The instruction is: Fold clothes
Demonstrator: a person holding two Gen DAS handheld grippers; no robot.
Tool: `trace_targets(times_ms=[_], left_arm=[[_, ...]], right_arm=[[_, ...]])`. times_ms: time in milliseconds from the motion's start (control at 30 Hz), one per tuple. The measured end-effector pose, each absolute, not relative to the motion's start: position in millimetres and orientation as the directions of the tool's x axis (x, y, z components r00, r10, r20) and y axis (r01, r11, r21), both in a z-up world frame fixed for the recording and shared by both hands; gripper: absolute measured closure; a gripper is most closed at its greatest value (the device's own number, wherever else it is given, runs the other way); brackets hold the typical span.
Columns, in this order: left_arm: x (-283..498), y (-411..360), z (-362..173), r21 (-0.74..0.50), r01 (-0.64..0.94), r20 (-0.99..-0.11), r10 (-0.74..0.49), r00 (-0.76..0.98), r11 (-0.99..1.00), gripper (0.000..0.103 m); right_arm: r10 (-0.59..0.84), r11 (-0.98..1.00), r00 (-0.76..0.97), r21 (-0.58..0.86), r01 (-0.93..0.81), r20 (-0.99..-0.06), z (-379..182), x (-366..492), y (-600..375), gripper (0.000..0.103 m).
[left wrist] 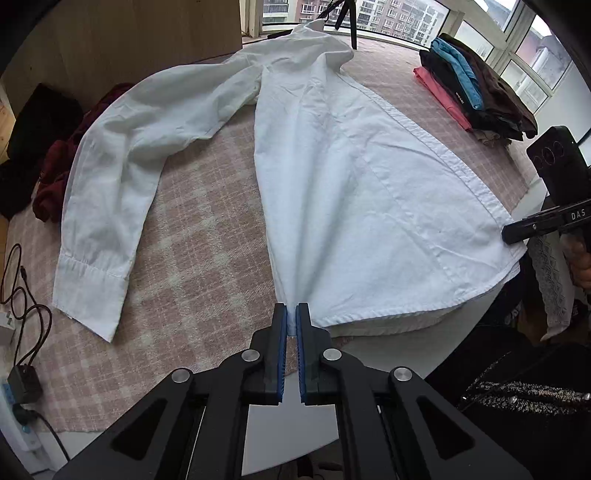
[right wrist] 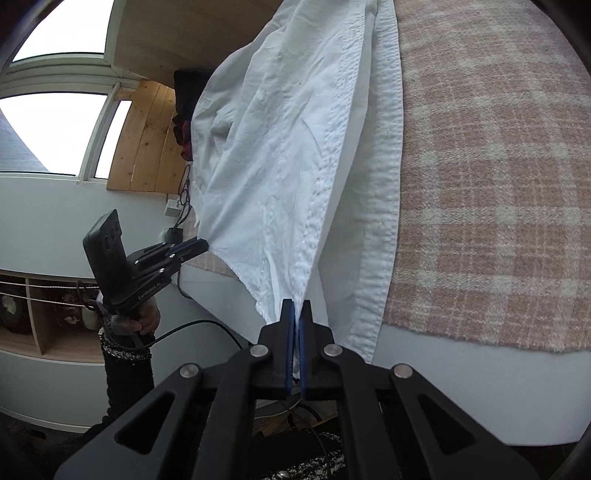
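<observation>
A white long-sleeved shirt [left wrist: 351, 177] lies spread on a pink plaid cloth [left wrist: 192, 236], collar far, hem near, one sleeve [left wrist: 110, 206] stretched out to the left. My left gripper [left wrist: 291, 314] is shut on the hem at its near left corner. My right gripper [right wrist: 297, 314] is shut on the other hem corner of the shirt [right wrist: 280, 155], lifting its edge off the cloth [right wrist: 487, 184]. The right gripper [left wrist: 517, 232] also shows at the right edge of the left wrist view. The left gripper [right wrist: 199, 245] shows in the right wrist view, pinching the hem.
A pile of folded clothes [left wrist: 476, 88] sits at the far right of the table. Dark red and black garments [left wrist: 55, 162] lie at the far left. Cables and a power strip [left wrist: 22, 332] lie along the left edge. A tripod leg [left wrist: 352, 26] stands behind the collar.
</observation>
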State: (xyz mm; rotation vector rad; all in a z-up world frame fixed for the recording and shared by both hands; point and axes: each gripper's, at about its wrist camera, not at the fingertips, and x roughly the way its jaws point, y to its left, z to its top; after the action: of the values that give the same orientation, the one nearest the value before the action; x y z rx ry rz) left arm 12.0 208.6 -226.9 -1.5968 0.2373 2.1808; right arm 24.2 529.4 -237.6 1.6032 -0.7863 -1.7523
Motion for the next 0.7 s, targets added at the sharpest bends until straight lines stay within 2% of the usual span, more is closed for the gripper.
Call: trace_targets(times_ms=[67,200,233,367,433,533,633,700], left_arm=[[8,208,-237,-0.101,-0.440,-0.949,0.220,-0.227,-0.892,0.099],[-6,203,-268,-0.045,-0.434,-0.977,0.130,-0.167,-0.900,0.096],[-8,203,-268,-0.036,-0.426,-0.976,0.122,-0.178,-0.904,0.093],[-6,196,-234,0.033,-0.385,-0.955,0.085,-0.285,-0.922,0.094],[-1,209,-210,0.031,-0.388,-0.936,0.109,-0.334,-0.921,0.092],[7,252,-180,-0.019,-0.439,-0.910,0.197,-0.364,-0.898,0.089],[23,310,-160,-0.142,-0.511,-0.878,0.346,-0.331,-0.848,0.079],[24,349,-164,-0.174,-0.530,-0.881,0.372,-0.294,-0.830,0.077]], right_arm=[[-0.777,-0.629,-0.059,0.774,0.069,-0.626,-237,32,532,0.101],[-0.709,-0.703,0.003,0.706,0.082,-0.706,-268,36,515,0.101],[-0.687,-0.722,0.017,0.685,0.102,-0.727,-272,37,509,0.101],[-0.650,-0.744,0.062,0.650,0.152,-0.758,-258,36,514,0.094],[-0.659,-0.734,0.029,0.651,0.193,-0.751,-235,32,531,0.090],[-0.668,-0.738,-0.110,0.638,0.220,-0.736,-196,-3,571,0.073],[-0.640,-0.768,-0.286,0.609,0.200,-0.713,-168,-65,608,0.071],[-0.611,-0.789,-0.347,0.584,0.191,-0.711,-161,-115,621,0.071]])
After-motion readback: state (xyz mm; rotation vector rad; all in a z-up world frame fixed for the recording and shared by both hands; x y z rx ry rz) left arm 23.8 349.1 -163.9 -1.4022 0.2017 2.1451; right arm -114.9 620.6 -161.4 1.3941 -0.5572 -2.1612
